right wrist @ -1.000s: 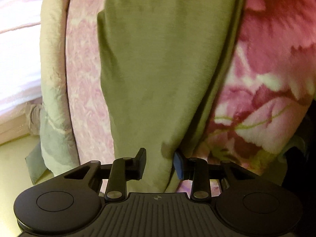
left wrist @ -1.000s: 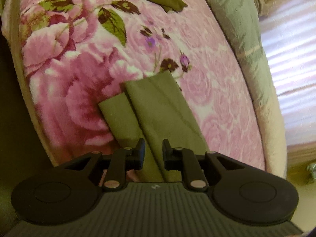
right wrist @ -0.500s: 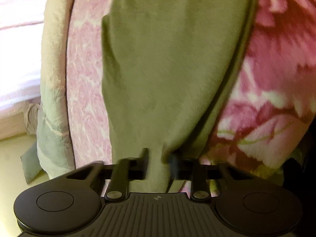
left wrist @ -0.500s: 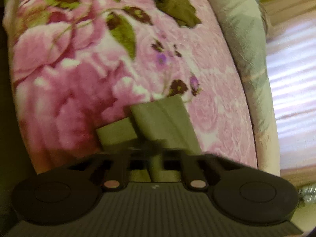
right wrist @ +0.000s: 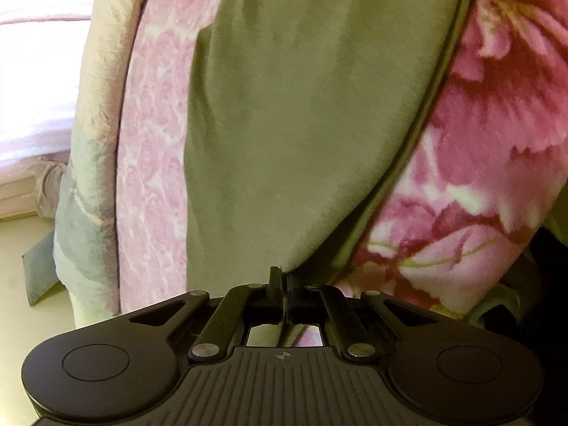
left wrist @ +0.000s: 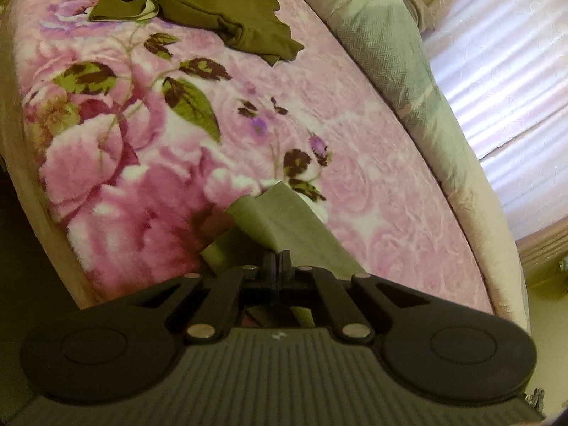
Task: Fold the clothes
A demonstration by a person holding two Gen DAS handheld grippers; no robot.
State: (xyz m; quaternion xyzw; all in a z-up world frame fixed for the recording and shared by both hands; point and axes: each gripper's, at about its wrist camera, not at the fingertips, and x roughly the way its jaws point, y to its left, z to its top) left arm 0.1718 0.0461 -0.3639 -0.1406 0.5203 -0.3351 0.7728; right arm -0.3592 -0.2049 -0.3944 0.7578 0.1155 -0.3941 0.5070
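Olive-green cloth is the item I am handling: a flat, folded garment (left wrist: 284,220) lying on the bed over a pink floral blanket (left wrist: 149,163).

Left view, from left to right: blanket with large rose print; my left tongs (left wrist: 277,261) at lower centre, clenched on the near edge of the garment, so that the cloth rises in a small peak ahead of the tips; further back, a second, darker olive garment (left wrist: 198,3) lying crumpled at the far end of the blanket, well apart from the first; a pale grey-beige quilt (left wrist: 397,71) along the right border of the bed; striped pinkish bedding (left wrist: 504,81) beyond it.

Right view, from left to right: the quilt edge (right wrist: 92,149); a strip of pale pink blanket (right wrist: 152,149); the olive garment (right wrist: 312,106) filling the middle, smooth, its dark hem running diagonally on the right; rose print (right wrist: 479,184) beyond the hem. My right tongs (right wrist: 282,284) are clamped on the garment's lower corner.
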